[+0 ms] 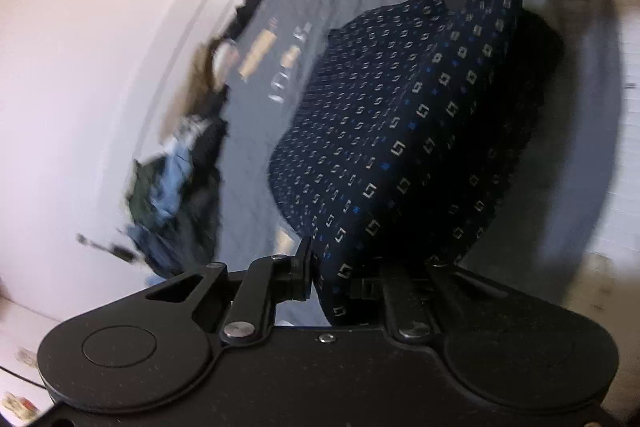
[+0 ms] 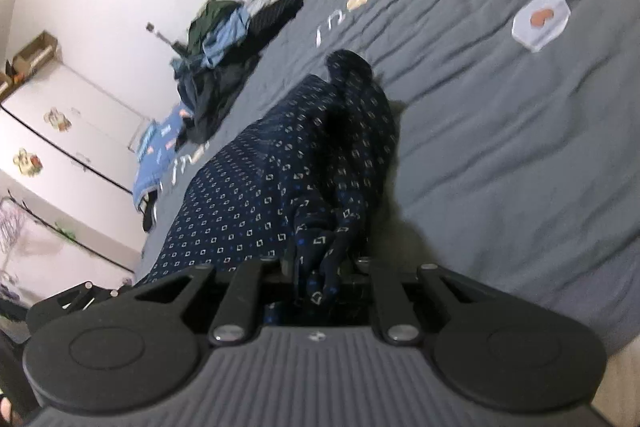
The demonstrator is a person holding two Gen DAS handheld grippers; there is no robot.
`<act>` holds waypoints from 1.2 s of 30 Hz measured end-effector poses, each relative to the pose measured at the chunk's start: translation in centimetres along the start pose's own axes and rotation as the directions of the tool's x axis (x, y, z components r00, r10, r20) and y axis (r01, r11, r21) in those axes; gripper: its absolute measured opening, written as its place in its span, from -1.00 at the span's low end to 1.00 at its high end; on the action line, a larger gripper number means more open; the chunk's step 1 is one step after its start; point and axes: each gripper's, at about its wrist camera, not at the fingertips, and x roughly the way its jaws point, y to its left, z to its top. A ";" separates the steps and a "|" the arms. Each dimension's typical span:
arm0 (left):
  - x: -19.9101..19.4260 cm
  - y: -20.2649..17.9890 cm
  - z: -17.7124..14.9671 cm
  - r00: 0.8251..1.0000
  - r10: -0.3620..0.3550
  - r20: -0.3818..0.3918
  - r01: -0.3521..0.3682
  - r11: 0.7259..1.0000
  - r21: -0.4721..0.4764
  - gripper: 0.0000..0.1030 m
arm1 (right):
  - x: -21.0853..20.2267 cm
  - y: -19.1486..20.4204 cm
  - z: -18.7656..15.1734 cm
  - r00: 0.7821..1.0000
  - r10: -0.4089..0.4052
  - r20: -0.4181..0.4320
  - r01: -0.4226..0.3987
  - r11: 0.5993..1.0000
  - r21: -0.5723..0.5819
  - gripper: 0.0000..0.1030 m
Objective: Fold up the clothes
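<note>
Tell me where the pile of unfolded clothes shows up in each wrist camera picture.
Left wrist: the pile of clothes sits at the left of centre, blurred, along the edge of the grey bedspread by the wall.
Right wrist: the pile lies upper left of centre, on the same edge.
Shared landmark: the navy patterned garment beside it.

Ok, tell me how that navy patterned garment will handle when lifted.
Probably floppy: the navy patterned garment sags between the left tongs and right tongs. Likely light, since pinched edges carry it. Possibly slippery; its weave looks smooth.
</note>
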 end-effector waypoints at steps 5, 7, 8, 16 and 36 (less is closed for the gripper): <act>0.0 -2.4 -1.3 1.000 -0.010 -0.023 0.010 1.000 0.020 -0.12 | -0.4 -0.9 -1.7 0.999 -0.029 -0.016 0.030 1.000 0.010 -0.73; -0.5 -2.5 -1.5 1.000 -0.002 -0.009 0.002 1.000 0.031 0.21 | -0.6 -0.7 -2.0 0.998 -0.062 0.001 0.062 0.998 -0.009 -0.68; -1.0 -2.3 -1.7 1.000 -0.015 -0.004 0.015 1.000 0.020 0.27 | -0.8 -0.4 -2.1 0.997 -0.072 0.009 0.072 0.997 -0.025 -0.66; -5.2 2.2 -2.7 0.991 -0.118 0.061 0.127 0.974 -0.189 0.42 | -4.1 1.3 -2.0 0.983 -0.136 0.122 0.154 0.976 -0.156 -0.23; 3.5 13.2 -3.9 0.874 -0.220 0.433 0.484 0.334 -0.808 0.57 | 0.7 4.0 10.2 0.998 0.067 0.021 -0.057 0.947 -0.318 0.14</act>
